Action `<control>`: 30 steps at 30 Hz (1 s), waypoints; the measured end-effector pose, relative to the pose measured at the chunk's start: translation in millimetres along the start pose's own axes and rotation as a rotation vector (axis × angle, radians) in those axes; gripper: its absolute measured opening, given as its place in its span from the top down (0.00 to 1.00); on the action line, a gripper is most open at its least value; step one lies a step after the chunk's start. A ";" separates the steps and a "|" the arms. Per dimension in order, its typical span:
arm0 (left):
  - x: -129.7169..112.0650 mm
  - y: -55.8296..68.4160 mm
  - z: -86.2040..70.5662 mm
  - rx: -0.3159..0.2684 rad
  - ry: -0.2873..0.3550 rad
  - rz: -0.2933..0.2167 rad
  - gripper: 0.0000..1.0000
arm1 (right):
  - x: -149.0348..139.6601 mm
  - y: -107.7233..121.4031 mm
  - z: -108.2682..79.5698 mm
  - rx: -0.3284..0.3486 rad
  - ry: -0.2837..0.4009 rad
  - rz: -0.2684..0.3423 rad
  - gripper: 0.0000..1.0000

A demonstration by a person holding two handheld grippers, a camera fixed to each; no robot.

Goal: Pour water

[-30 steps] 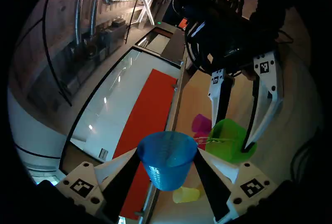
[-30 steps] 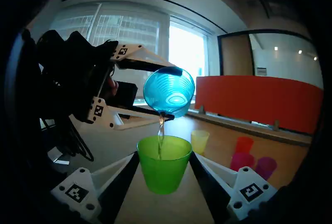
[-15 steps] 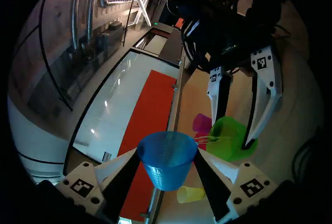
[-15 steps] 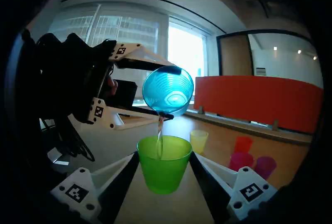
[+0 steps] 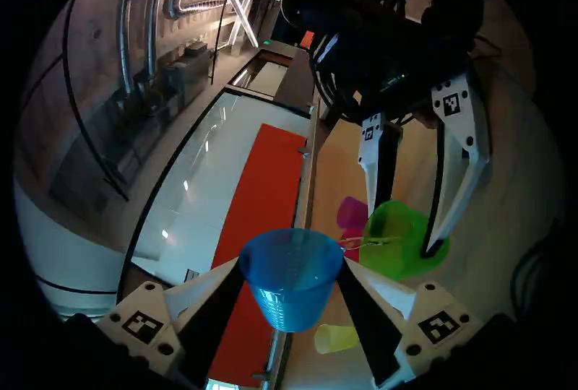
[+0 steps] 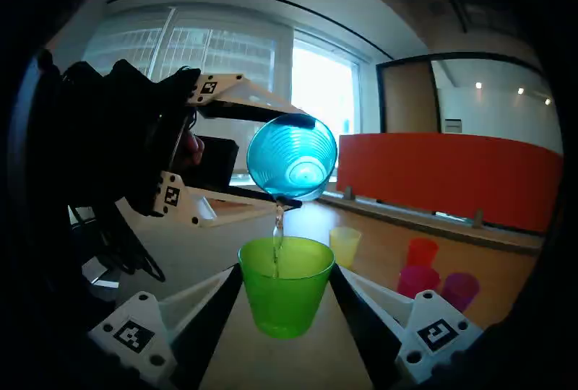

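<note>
Left gripper [image 6: 292,157] clamps the blue cup [image 5: 291,282] between both fingers, tipped mouth-forward, and a thin stream of water [image 6: 277,235] runs off its lip into the green cup [image 6: 286,292]. Right gripper [image 6: 286,273] pinches that green cup upright, directly underneath. A hand [image 6: 191,148] and black cables [image 6: 134,249] crowd in behind the left gripper. Out on the wooden table [image 6: 376,242], a yellow cup [image 6: 346,245] stands near. Farther off, an orange cup [image 6: 423,250], a pink cup [image 6: 419,279] and a purple cup [image 6: 462,290] cluster together. An orange-red partition [image 6: 448,173] backs them, with a bright window [image 6: 325,90] to its left. For markings, there are black-and-white square code tags [image 6: 436,334] on the fingers of both grippers. A small white sign [image 6: 454,124] on the far wall is too small to read.
</note>
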State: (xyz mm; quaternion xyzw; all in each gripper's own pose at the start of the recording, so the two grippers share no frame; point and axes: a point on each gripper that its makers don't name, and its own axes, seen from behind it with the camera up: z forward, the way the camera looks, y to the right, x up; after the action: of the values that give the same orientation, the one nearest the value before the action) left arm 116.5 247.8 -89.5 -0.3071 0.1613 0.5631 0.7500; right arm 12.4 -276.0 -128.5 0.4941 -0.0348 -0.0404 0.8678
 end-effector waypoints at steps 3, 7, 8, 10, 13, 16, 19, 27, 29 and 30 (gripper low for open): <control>0.5 -0.4 0.3 0.000 0.000 0.009 0.14 | -0.3 0.3 -0.4 0.000 0.002 0.001 0.09; 1.4 -1.1 -0.1 0.002 0.001 0.025 0.14 | -1.0 0.7 -0.6 0.000 0.004 0.001 0.09; 1.5 -1.5 -0.2 0.003 0.001 0.030 0.14 | -1.1 0.6 -0.6 0.000 0.004 0.001 0.09; 1.6 -2.0 -0.1 0.006 0.000 0.039 0.14 | -1.2 0.4 -0.5 0.000 0.004 0.002 0.09; 1.8 -2.1 0.1 0.008 -0.001 0.048 0.14 | -1.2 0.3 -0.7 -0.001 0.004 0.001 0.09; 2.5 -1.9 0.3 0.008 0.000 0.050 0.13 | -1.1 0.5 -1.0 -0.001 0.005 0.001 0.09; 3.3 -2.5 0.4 0.009 0.002 0.056 0.14 | -0.9 0.7 -1.2 -0.001 0.005 0.002 0.09; 4.4 -3.9 0.4 0.009 0.004 0.087 0.14 | -0.1 0.4 0.0 0.000 0.005 0.001 0.09; 5.1 -4.4 0.7 0.009 0.004 0.090 0.14 | 0.1 0.4 0.2 0.000 0.006 0.001 0.09; 5.4 -4.5 0.9 0.009 0.004 0.091 0.14 | 0.3 0.4 0.3 0.000 0.006 0.001 0.09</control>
State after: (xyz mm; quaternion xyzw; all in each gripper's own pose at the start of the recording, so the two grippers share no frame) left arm 122.4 251.6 -90.7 -0.2972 0.1792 0.5954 0.7246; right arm 12.7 -276.1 -128.0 0.4940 -0.0325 -0.0387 0.8680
